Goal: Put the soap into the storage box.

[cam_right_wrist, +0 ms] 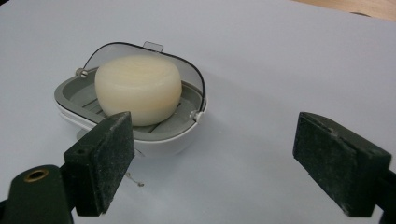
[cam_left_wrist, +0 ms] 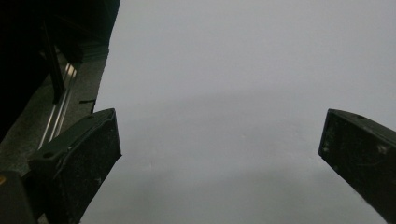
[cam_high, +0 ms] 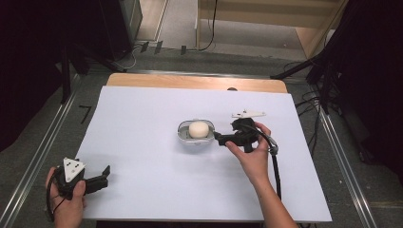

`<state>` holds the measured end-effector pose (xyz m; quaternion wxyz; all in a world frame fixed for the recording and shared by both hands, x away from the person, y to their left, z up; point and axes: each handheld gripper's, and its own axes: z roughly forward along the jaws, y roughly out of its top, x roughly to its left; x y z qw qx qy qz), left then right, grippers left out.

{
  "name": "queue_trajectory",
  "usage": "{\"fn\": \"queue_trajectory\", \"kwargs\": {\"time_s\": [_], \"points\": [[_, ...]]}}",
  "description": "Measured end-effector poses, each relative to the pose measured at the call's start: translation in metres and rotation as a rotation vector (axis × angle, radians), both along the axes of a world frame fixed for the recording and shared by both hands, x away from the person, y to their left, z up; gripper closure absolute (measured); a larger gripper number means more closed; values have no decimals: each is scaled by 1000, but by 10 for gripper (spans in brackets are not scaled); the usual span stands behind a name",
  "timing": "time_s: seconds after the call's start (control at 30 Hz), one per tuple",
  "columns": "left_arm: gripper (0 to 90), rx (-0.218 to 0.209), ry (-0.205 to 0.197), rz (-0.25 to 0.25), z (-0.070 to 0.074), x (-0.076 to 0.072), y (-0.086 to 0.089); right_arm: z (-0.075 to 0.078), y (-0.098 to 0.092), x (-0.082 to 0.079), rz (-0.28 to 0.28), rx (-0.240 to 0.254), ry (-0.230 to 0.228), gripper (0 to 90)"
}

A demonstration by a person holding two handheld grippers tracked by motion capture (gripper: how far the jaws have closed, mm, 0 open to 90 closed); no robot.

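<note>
The right gripper (cam_high: 219, 137) is held over the white sheet (cam_high: 142, 156) near the middle of the table (cam_high: 190, 81). Its jaws stand wide apart with nothing between them. In the right gripper view, the right gripper (cam_right_wrist: 212, 158) points at one soap dish (cam_right_wrist: 135, 135), which lies just ahead of the jaws and toward the left jaw; that jaw overlaps the dish's near rim in the view, and contact cannot be determined. In the high view, the soap dish (cam_high: 182, 135) sits directly beyond the jaw tips.

Inside the dish rests one round, cream-coloured soap bar (cam_right_wrist: 138, 88), seated on the grey ribbed insert. A clear hinged lid (cam_right_wrist: 187, 70) stands raised behind the soap, on the side away from the gripper.

The left gripper (cam_high: 101, 173) is held at the near left corner of the sheet, well apart from the dish. In the left gripper view, the left gripper (cam_left_wrist: 219, 144) also has its jaws spread wide, with bare sheet between them.

Count: two grippers, one dish, one soap bar, one lid.
</note>
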<state>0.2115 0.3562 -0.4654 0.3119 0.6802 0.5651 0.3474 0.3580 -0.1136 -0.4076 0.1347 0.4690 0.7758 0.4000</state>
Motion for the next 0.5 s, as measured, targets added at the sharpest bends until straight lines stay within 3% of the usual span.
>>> {"fn": "queue_trajectory", "kwargs": {"time_s": [0.13, 0.33, 0.4, 0.5], "points": [[0, 0, 1, 0, 0, 0, 0, -1, -5, -2, -12, -14, -3, 130], [0, 0, 0, 1, 0, 0, 0, -2, -16, -5, -23, 5, -9, 130], [0, 1, 1, -1, 0, 0, 0, -3, -21, -5, -64, -7, -5, 66], [0, 2, 1, 0, 0, 0, 0, -4, -26, -5, -65, 3, -1, 43]]}}
